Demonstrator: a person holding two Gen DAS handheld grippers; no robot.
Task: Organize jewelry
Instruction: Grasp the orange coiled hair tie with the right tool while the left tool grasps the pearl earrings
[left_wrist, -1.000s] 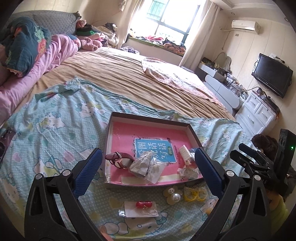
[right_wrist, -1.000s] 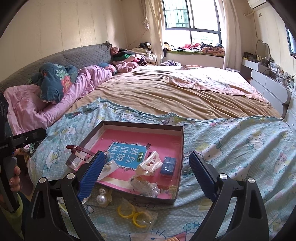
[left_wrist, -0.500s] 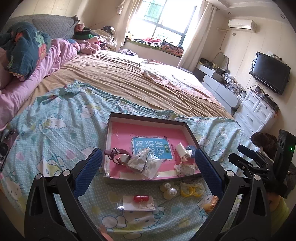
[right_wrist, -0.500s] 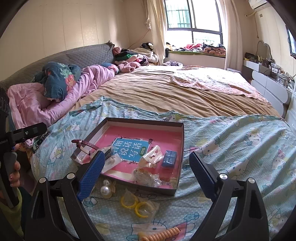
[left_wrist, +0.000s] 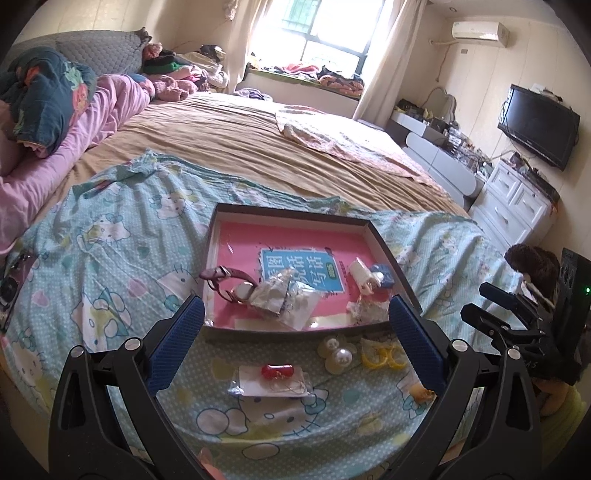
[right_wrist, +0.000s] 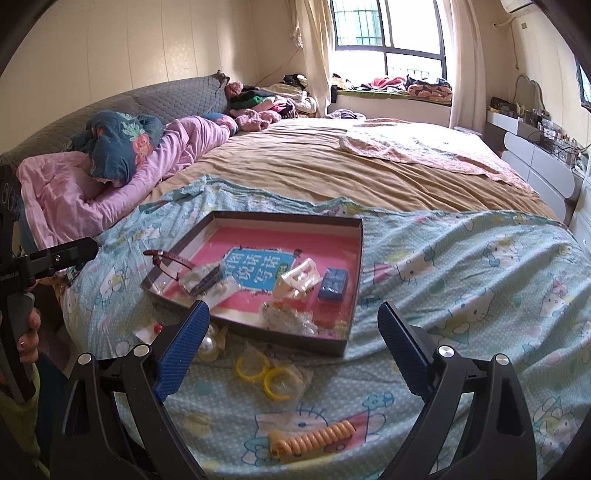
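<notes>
A shallow box with a pink floor (left_wrist: 291, 216) (right_wrist: 354, 258) lies on the blue cartoon sheet. It holds a maroon watch (left_wrist: 229, 282) (right_wrist: 168, 260), plastic bags, a white clip (right_wrist: 299, 280) and a blue case (right_wrist: 334, 284). On the sheet in front lie pearl earrings (left_wrist: 338, 352) (right_wrist: 208, 343), yellow rings in a bag (left_wrist: 382, 356) (right_wrist: 264, 371), a red piece on a card (left_wrist: 275, 374) and an orange spiral tie (right_wrist: 314, 437). My left gripper (left_wrist: 295, 343) and right gripper (right_wrist: 291, 347) are open and empty, above these loose items.
The bed stretches back with a tan cover (left_wrist: 258, 147) and pink bedding (left_wrist: 66, 147) at the left. A white dresser (left_wrist: 517, 210) and a TV (left_wrist: 537, 123) stand to the right. A phone (left_wrist: 9, 288) lies at the sheet's left edge.
Both grippers have drawn back and up from the box, so more of the sheet and the loose items in front show. Both stay open.
</notes>
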